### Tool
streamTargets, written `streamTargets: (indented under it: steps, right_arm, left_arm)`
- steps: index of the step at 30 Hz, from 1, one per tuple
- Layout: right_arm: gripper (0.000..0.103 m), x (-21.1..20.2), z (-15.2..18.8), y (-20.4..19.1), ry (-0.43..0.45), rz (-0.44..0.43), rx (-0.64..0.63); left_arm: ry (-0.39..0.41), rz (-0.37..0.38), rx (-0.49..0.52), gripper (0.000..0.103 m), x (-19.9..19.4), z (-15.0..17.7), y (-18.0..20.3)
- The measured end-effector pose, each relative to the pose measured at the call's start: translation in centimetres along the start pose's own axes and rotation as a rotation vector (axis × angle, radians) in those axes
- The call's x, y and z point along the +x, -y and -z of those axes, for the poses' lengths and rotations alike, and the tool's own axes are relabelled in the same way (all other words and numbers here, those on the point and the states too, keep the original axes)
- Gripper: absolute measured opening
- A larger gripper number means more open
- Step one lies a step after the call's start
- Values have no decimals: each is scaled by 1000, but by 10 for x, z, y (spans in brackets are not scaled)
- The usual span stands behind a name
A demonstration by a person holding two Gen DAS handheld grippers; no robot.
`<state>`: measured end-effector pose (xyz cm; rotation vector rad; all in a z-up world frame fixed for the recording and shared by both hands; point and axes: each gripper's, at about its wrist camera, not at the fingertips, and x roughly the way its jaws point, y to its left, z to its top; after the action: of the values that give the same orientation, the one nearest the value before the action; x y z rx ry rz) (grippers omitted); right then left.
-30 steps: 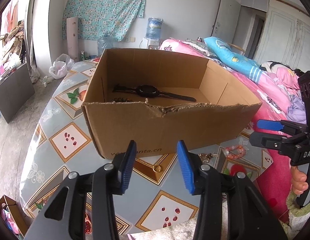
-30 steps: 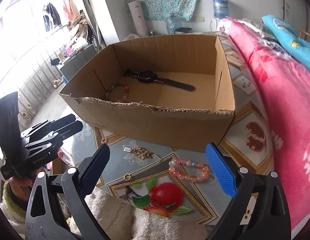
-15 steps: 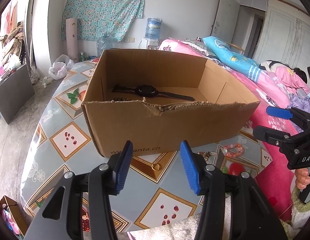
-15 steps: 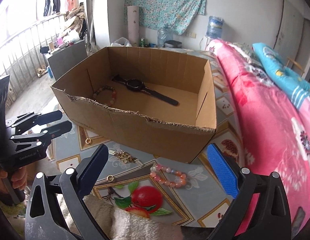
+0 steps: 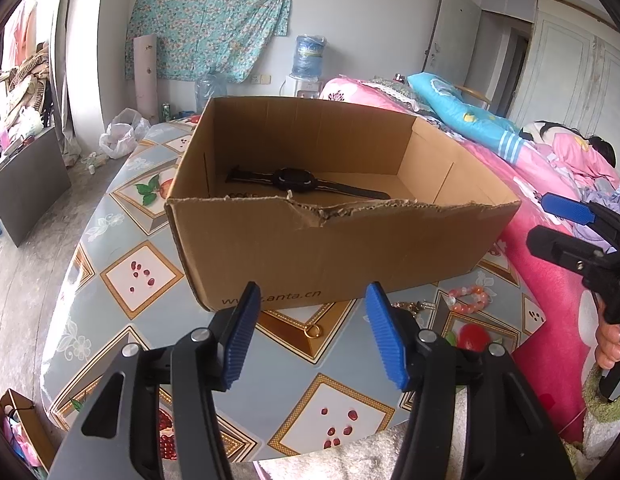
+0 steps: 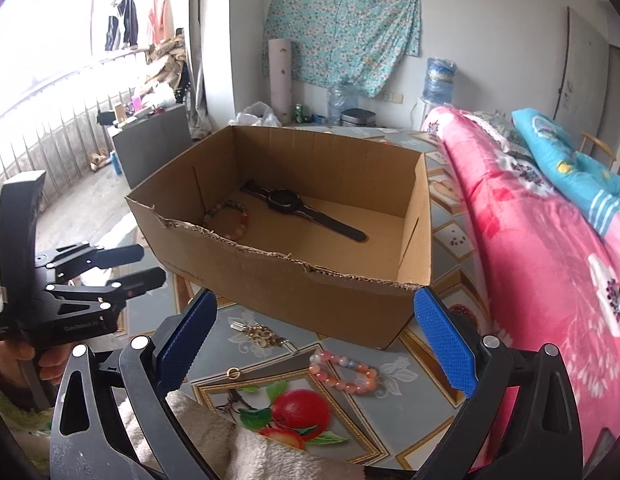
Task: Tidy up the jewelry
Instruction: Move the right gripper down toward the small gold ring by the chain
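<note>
An open cardboard box [image 5: 294, 256] [image 6: 310, 292] stands on the patterned table; it holds a black watch [image 5: 294, 180] [image 6: 286, 200] and a dark bead bracelet [image 6: 228, 218]. On the table in front lie a pink bead bracelet [image 6: 344, 370] [image 5: 468, 300], a gold chain [image 6: 262, 334] [image 5: 406, 306] and a gold ring [image 5: 312, 331] [image 6: 233, 372]. My left gripper [image 5: 312, 332] is open and empty above the ring. My right gripper [image 6: 314, 342] is wide open and empty above the pink bracelet.
The table [image 5: 138, 276] has a glossy fruit-print cover. A bed with a pink blanket [image 6: 550, 260] runs along the table's right side. A beige fluffy cloth [image 6: 270, 452] lies at the near edge. A dark cabinet [image 5: 26, 184] stands on the floor at left.
Both grippers have pulled back and risen a little. The left gripper has opened wider. The jewelry and box have not moved.
</note>
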<state>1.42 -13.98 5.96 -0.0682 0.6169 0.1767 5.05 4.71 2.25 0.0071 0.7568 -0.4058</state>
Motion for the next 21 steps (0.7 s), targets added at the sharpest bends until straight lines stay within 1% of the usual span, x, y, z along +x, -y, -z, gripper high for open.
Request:
streamTargets:
  steps: [3,9,21]
  right_arm:
    - [95,0,1,1,-2,-30,9]
    - [95,1,1,1,2,-44,17]
    - [95,-1,2,-2,5,-78,30]
  left_arm:
    - [-2,1,-4,54,0,0,-1]
    - [-8,-2,-7,56,2,-1,0]
    - [-8,-3,-10,57,2,0,0]
